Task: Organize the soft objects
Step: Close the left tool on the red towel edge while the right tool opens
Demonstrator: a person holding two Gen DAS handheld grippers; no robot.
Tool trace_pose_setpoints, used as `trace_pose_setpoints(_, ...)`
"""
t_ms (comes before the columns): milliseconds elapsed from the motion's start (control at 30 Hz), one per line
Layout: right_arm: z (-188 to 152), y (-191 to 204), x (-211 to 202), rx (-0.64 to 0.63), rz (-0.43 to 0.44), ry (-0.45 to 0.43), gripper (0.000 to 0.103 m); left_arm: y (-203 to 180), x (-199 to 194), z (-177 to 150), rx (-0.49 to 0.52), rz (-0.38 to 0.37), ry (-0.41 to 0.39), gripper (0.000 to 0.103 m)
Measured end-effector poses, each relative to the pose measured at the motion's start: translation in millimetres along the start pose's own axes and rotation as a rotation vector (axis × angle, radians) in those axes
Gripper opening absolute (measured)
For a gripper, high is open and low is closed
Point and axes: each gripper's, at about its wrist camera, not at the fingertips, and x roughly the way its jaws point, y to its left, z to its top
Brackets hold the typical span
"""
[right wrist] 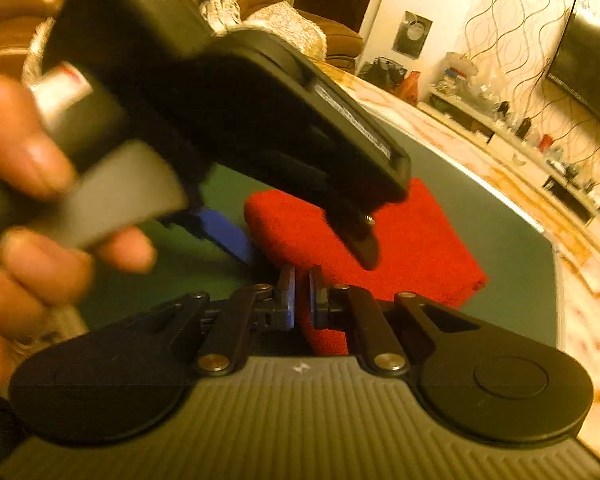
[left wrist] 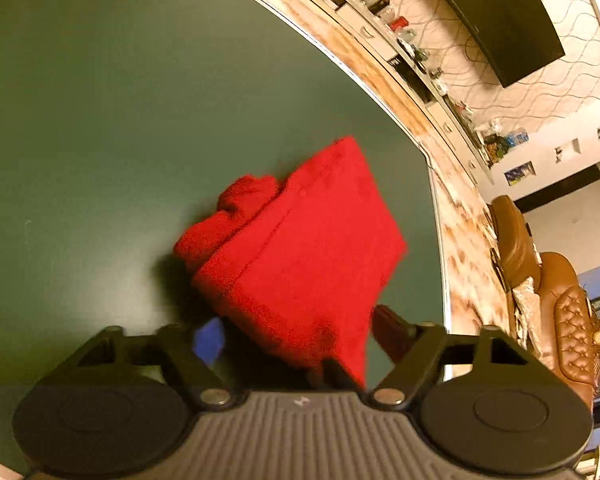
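One red cloth (left wrist: 300, 240), folded, on one green desk (left wrist: 100, 120). Two tongs: the left (left wrist: 296, 332) and the right (right wrist: 302, 296). One hand (right wrist: 32, 208) visible. One dark wall screen (left wrist: 496, 16). Two brown leather armchairs (left wrist: 556, 300).

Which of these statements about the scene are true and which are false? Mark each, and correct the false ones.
1. The folded towel is red. True: the red towel shows in both views.
2. The towel lies on a white table. False: the table is dark green.
3. The right gripper is closed on an edge of the towel. True: red cloth sits between its nearly touching fingers.
4. The left gripper is clamped shut. False: its fingers stand wide apart, with the towel between them.
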Motion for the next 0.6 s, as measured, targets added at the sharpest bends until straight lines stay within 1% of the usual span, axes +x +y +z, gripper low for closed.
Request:
trace_pose_setpoints(33, -0.3, 2.2, -4.4, 0.012, 0.02, -0.002, 0.008, 4.0, 0.0, -0.5, 0.0, 0.007, 0.0, 0.046)
trace_pose_setpoints(67, -0.6, 4.1, -7.6, 0.02, 0.039, -0.004, 0.007, 7.8, -0.9, -1.0, 0.004, 0.019, 0.007, 0.023)
trace_pose_setpoints(100, -1.3, 6.5, -11.4, 0.025, 0.057, -0.006, 0.003, 13.1, -2.6, -2.1, 0.004, 0.022, 0.018, 0.018)
trace_pose_setpoints(133, -1.6, 8.8, -15.1, 0.026, 0.081, -0.008, 0.001, 19.6, -5.8, -3.8, -0.002, 0.018, 0.022, 0.018)
trace_pose_setpoints(200, -1.6, 13.5, -22.2, 0.029, 0.139, -0.005, 0.002, 33.0, -16.4, -7.0, -0.006, 0.046, 0.009, 0.016)
trace_pose_setpoints(267, -1.9, 16.0, -25.4, 0.044, 0.184, 0.025, 0.002, 46.8, -28.6, -9.3, -0.006, 0.073, -0.005, 0.015)
trace_pose_setpoints(300, -3.6, 14.0, -27.7, 0.06, 0.212, 0.03, 0.003, 54.1, -34.3, -9.6, -0.007, 0.082, -0.006, 0.015)
trace_pose_setpoints(333, -5.4, 11.8, -30.0, 0.076, 0.24, 0.034, 0.007, 60.1, -40.2, -9.6, -0.002, 0.089, 0.002, 0.015)
trace_pose_setpoints(367, -7.2, 7.6, -32.4, 0.091, 0.25, 0.037, 0.017, 65.4, -46.1, -9.5, 0.008, 0.093, 0.015, 0.014)
trace_pose_setpoints(400, -9.1, 3.5, -34.6, 0.107, 0.268, 0.041, 0.024, 70.7, -52.1, -9.4, 0.018, 0.098, 0.029, 0.014)
trace_pose_setpoints(433, -11.1, -4.2, -37.7, 0.129, 0.274, 0.036, 0.037, 76.3, -58.4, -8.8, 0.031, 0.101, 0.048, 0.014)
trace_pose_setpoints(467, -13.0, -12.2, -40.9, 0.151, 0.279, 0.031, 0.047, 82.2, -64.8, -8.1, 0.047, 0.103, 0.069, 0.014)
trace_pose_setpoints(533, -16.2, -30.9, -43.5, 0.201, 0.28, 0.038, 0.054, 94.6, -77.3, -4.0, 0.082, 0.11, 0.115, 0.014)
trace_pose_setpoints(600, -19.3, -49.8, -45.9, 0.25, 0.28, 0.045, 0.057, 107.5, -89.5, 4.1, 0.127, 0.123, 0.16, 0.014)
